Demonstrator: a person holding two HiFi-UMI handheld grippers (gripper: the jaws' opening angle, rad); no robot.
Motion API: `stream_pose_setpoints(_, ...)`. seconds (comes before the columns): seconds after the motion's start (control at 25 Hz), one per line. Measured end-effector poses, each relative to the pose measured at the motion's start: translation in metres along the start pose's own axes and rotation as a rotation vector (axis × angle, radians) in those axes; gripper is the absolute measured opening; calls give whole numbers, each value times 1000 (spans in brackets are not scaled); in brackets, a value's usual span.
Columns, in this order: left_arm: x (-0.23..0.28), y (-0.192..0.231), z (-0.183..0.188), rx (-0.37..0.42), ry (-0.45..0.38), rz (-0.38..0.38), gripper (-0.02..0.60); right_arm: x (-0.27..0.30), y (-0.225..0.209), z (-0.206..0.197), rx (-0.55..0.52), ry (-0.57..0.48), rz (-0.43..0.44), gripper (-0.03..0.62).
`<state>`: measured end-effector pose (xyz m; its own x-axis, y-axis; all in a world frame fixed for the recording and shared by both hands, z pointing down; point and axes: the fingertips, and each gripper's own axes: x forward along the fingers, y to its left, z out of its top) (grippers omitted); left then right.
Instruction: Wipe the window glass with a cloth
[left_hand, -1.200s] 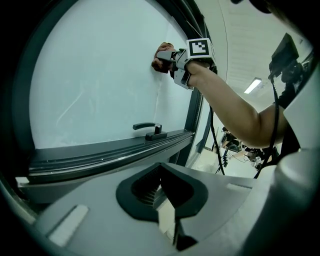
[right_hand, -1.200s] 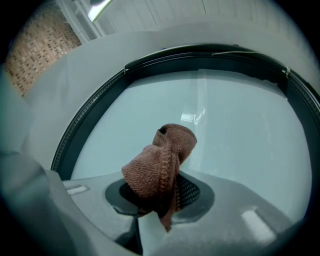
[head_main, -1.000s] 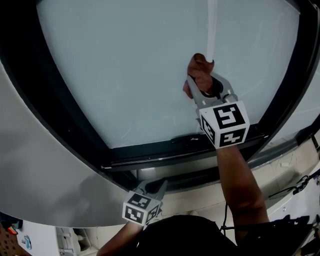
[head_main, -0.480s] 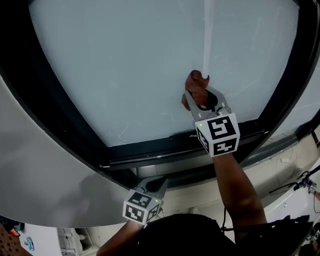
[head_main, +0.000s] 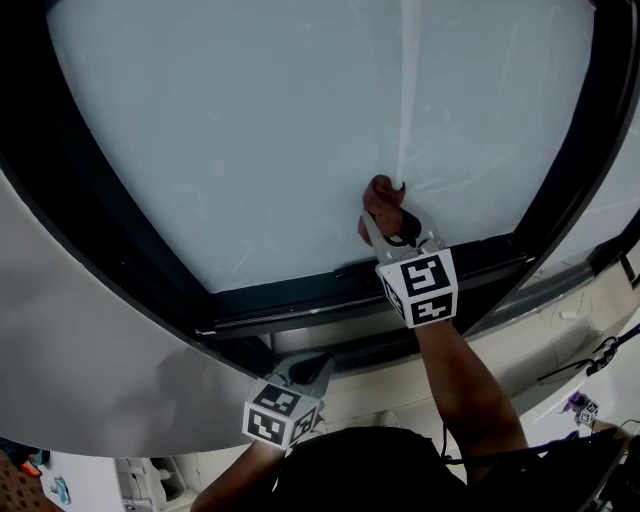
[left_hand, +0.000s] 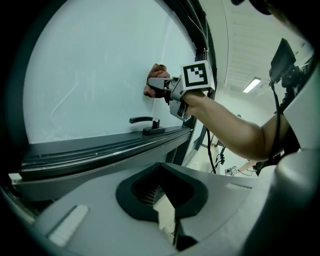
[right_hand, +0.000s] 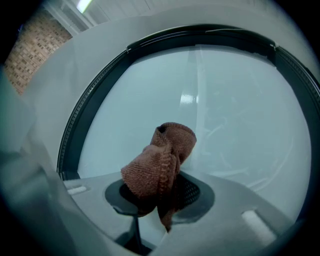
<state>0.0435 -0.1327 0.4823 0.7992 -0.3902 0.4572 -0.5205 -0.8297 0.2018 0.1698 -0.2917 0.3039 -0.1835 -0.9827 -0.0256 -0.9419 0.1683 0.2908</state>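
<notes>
The pale frosted window glass (head_main: 260, 140) fills most of the head view. My right gripper (head_main: 385, 218) is shut on a bunched brown cloth (head_main: 379, 194) and presses it against the lower part of the pane, just above the dark bottom frame (head_main: 300, 300). In the right gripper view the cloth (right_hand: 157, 165) bulges out of the gripper (right_hand: 160, 192) in front of the glass (right_hand: 235, 100). My left gripper (head_main: 310, 372) hangs below the frame, shut with nothing in it. The left gripper view shows the right gripper (left_hand: 157, 86) and the cloth (left_hand: 149, 91) on the glass (left_hand: 90, 75).
A black window handle (left_hand: 144, 121) sits on the bottom frame just below the cloth. A grey curved wall panel (head_main: 90, 330) borders the window on the left. Cables (head_main: 590, 360) hang at the lower right.
My right gripper has slid the cloth down the glass and a little left, closer to the bottom frame. The left gripper has stayed put.
</notes>
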Motion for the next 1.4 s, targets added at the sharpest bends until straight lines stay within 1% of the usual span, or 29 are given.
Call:
stream_pose_setpoints(0.52, 3, 1, -1, 0, 10, -6, 17, 0, 16, -58, 9, 81, 3, 106)
stream_pose_setpoints(0.68, 3, 3, -4, -4, 15, -4, 17, 0, 22, -67, 23, 101, 20, 106)
stream_pose_setpoints(0.8, 3, 3, -6, -7, 16, -5, 17, 1, 25, -84, 20, 133, 22, 106)
stream_pose_setpoints(0.88, 3, 4, -7, -9, 16, -5, 17, 1, 28, -90, 41, 139, 29, 104)
stream_pose_setpoints(1.0, 1, 4, -8, -12, 14, -6, 17, 1, 27, -95, 68, 132, 25, 104)
stream_pose_setpoints(1.4, -6, 9, -14, -31, -2, -4, 17, 1, 27, -96, 50, 145, 10, 103)
